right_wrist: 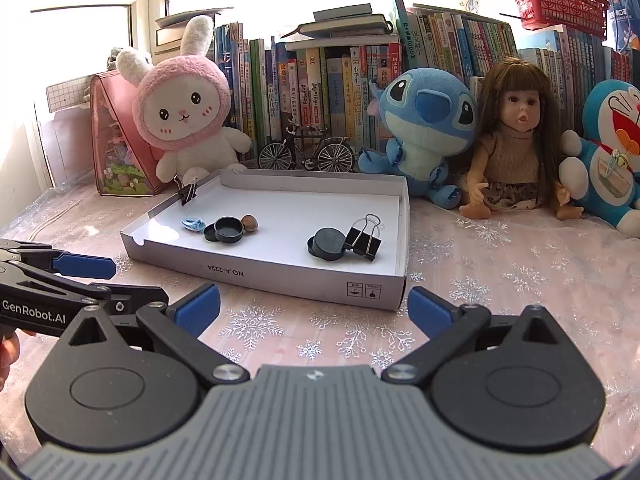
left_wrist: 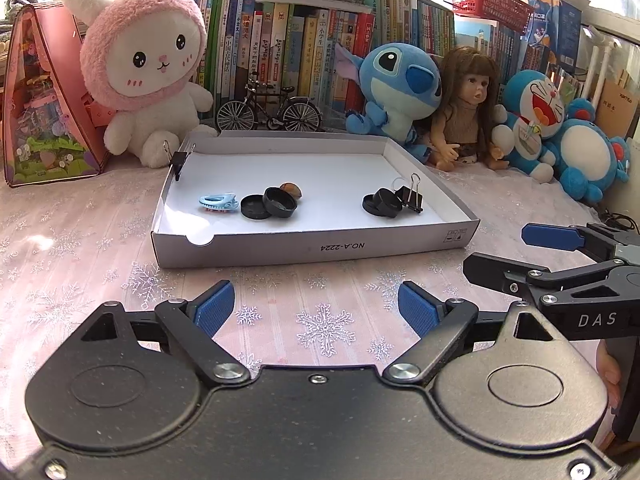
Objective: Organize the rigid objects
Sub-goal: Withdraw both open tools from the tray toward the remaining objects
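A shallow white cardboard box lid (left_wrist: pixel 312 246) (right_wrist: pixel 280 276) lies on the table. Inside at left lie a light blue hair clip (left_wrist: pixel 218 201) (right_wrist: pixel 194 224), an open round black case (left_wrist: pixel 269 204) (right_wrist: pixel 224 231) and a brown nut-like piece (left_wrist: pixel 291 190) (right_wrist: pixel 250 223). At right lie another round black case (left_wrist: pixel 382 203) (right_wrist: pixel 326 244) and a black binder clip (left_wrist: pixel 410 196) (right_wrist: pixel 364 240). A second binder clip (left_wrist: pixel 178 160) (right_wrist: pixel 188 192) grips the lid's back-left wall. My left gripper (left_wrist: pixel 316 308) is open and empty in front of the lid. My right gripper (right_wrist: pixel 314 310) is open and empty too.
Plush toys, a doll (right_wrist: pixel 516 136), a model bicycle (left_wrist: pixel 270 110) and a row of books line the back. A pink triangular box (left_wrist: pixel 40 100) stands at left. The right gripper shows in the left wrist view (left_wrist: pixel 560 256); the left gripper shows in the right wrist view (right_wrist: pixel 72 276).
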The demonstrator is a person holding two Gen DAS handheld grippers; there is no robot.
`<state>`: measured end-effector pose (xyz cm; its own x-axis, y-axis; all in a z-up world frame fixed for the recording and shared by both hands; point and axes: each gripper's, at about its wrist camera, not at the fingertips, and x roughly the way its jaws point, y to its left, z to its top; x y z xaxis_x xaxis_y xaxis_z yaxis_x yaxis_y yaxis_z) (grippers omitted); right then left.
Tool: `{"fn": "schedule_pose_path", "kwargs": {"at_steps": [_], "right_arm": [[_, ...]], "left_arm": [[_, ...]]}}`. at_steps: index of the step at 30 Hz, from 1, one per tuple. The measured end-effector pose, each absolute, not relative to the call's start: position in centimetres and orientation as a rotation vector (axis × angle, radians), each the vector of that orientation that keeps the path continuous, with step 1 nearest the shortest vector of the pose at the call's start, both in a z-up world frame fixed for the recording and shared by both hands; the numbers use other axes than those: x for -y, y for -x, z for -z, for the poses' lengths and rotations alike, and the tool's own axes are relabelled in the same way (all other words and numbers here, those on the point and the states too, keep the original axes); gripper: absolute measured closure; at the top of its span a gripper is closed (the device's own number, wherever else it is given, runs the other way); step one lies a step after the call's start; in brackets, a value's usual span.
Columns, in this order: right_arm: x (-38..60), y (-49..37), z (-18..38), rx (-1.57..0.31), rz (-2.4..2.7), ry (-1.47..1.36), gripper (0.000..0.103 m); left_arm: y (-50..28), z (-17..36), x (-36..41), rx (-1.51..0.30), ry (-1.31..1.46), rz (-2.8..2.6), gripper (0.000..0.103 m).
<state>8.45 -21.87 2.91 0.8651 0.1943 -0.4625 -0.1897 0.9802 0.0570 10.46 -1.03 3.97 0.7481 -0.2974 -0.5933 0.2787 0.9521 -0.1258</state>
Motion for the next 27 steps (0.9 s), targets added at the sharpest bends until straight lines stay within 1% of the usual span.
{"fn": "schedule_pose_path", "kwargs": {"at_steps": [27], "right_arm": [[20.8, -3.5, -1.0, -0.466, -0.229, 0.051, 0.000]], "left_arm": [[-5.2, -2.8, 0.6, -0.644, 0.032, 0.318, 0.014]]}}
